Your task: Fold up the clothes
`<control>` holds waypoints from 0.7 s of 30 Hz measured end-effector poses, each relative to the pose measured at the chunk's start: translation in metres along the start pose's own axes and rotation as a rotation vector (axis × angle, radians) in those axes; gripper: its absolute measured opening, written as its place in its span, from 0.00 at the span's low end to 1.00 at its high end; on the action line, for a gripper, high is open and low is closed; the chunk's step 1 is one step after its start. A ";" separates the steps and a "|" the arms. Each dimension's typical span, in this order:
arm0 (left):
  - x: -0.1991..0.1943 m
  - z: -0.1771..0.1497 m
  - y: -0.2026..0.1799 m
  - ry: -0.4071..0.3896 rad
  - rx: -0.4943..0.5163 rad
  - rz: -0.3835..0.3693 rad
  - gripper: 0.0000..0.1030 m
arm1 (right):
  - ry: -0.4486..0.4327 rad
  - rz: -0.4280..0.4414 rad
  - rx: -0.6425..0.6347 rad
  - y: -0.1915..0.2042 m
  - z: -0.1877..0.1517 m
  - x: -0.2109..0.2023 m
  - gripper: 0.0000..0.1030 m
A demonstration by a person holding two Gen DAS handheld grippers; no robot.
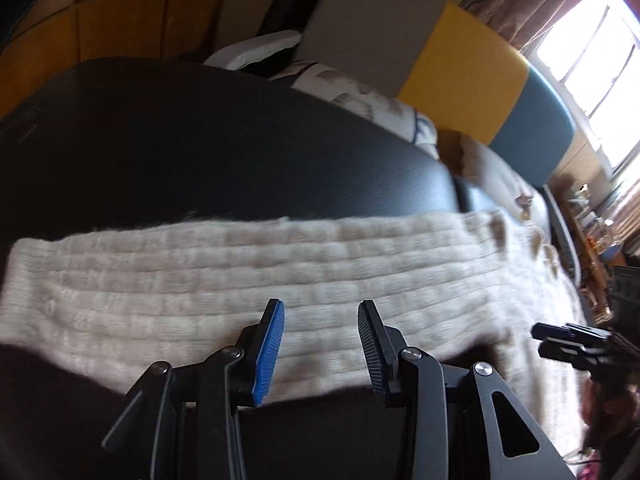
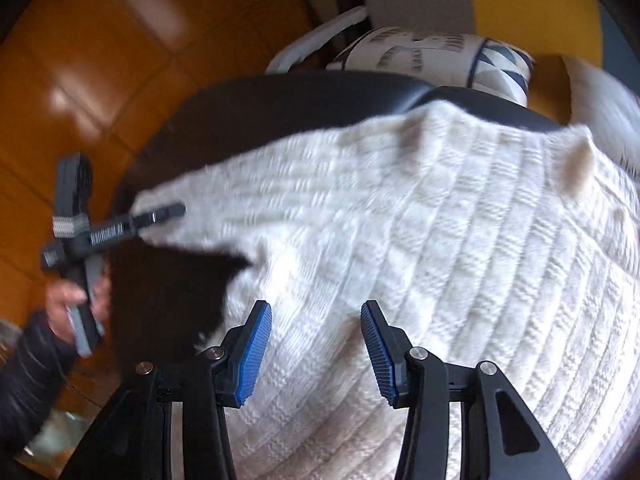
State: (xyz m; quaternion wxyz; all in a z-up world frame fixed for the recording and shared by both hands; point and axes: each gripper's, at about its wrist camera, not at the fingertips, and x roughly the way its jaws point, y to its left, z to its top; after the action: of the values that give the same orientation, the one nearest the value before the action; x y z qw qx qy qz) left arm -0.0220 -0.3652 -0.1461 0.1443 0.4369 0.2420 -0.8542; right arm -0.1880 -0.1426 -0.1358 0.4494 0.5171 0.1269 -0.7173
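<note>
A cream ribbed knit sweater (image 1: pixel 280 272) lies spread across a black leather-like surface (image 1: pixel 200 140). In the left wrist view one sleeve runs from left to right under my left gripper (image 1: pixel 321 303), which hovers over it open, with nothing between its blue pads. My right gripper (image 2: pixel 315 304) is open too, above the sweater's body (image 2: pixel 440 240), and its pads grip nothing. The right gripper (image 1: pixel 572 340) also shows at the right edge of the left wrist view. In the right wrist view a hand (image 2: pixel 76 300) holds the left gripper (image 2: pixel 120 228), whose tip is at the sleeve's end.
A patterned pillow (image 2: pixel 440 52) and a white object (image 1: pixel 256 48) lie just past the black surface's far edge. Behind them stands a headboard (image 1: pixel 460 80) in grey, yellow and teal panels. Orange wooden floor (image 2: pixel 100 40) lies to the left. A bright window (image 1: pixel 592 60) is at the far right.
</note>
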 end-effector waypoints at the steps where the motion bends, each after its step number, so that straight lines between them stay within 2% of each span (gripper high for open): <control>1: 0.003 0.000 0.006 -0.001 0.001 0.009 0.38 | 0.004 -0.060 -0.046 0.009 -0.001 0.005 0.47; 3: 0.007 0.003 0.013 -0.024 0.012 0.015 0.38 | -0.013 -0.160 -0.139 0.024 -0.004 0.014 0.48; 4: 0.009 0.005 0.014 -0.029 0.023 0.030 0.38 | -0.030 -0.190 -0.163 0.028 -0.005 0.017 0.51; 6: 0.014 0.010 0.015 -0.043 0.048 0.057 0.38 | -0.059 -0.201 -0.151 0.029 -0.007 0.018 0.54; 8: 0.013 0.012 0.017 -0.049 0.035 0.047 0.38 | -0.077 -0.182 -0.124 0.025 -0.011 0.015 0.54; 12: -0.006 0.012 0.031 -0.059 -0.067 -0.090 0.38 | -0.083 -0.117 -0.067 0.018 -0.016 0.003 0.54; 15: -0.039 0.015 0.067 -0.148 -0.166 -0.113 0.39 | -0.129 -0.046 -0.028 0.018 -0.027 -0.017 0.54; 16: -0.049 0.017 0.082 -0.175 -0.204 -0.108 0.42 | -0.134 -0.051 -0.014 0.019 -0.030 -0.019 0.54; 18: -0.063 0.023 0.115 -0.214 -0.279 -0.052 0.45 | -0.142 -0.064 0.014 0.023 -0.038 -0.022 0.54; 21: -0.065 0.031 0.153 -0.215 -0.329 0.054 0.45 | -0.149 -0.046 0.085 0.017 -0.050 -0.024 0.54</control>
State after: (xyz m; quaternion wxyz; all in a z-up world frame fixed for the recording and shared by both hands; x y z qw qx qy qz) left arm 0.0650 -0.5085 -0.1213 0.2616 0.3202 0.3497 -0.8407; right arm -0.1418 -0.1082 -0.1322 0.4186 0.4777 0.0742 -0.7688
